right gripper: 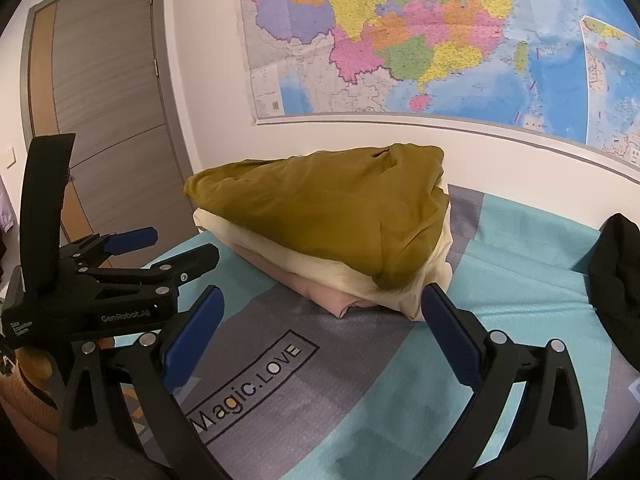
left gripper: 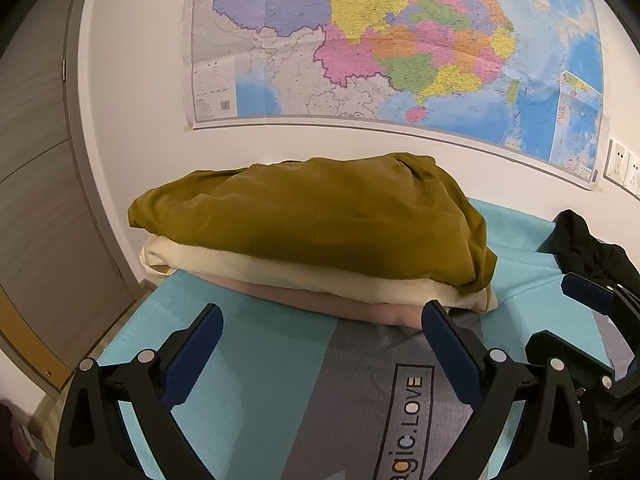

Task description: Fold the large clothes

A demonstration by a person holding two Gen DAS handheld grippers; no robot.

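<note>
My left gripper [left gripper: 322, 322] and right gripper [right gripper: 322, 304] both stand wide apart and hold nothing. Ahead of both lies a stack of folded clothes: a mustard garment [left gripper: 312, 220] on top, a cream garment [left gripper: 256, 266] under it, a pink garment [left gripper: 340, 306] at the bottom. The stack rests at the far edge of the bed, against the wall, its long axis running left to right across my line of reach. The next piece, an unfolded black garment [right gripper: 618, 276], lies bunched at the right edge of the bed, well apart from the stack. My right gripper is nearer to it. The surface is a teal-and-grey bedspread [right gripper: 532, 240] printed "Magic.LOVE". A wall map [right gripper: 420, 40] hangs above; a door [right gripper: 108, 80] stands left.
</note>
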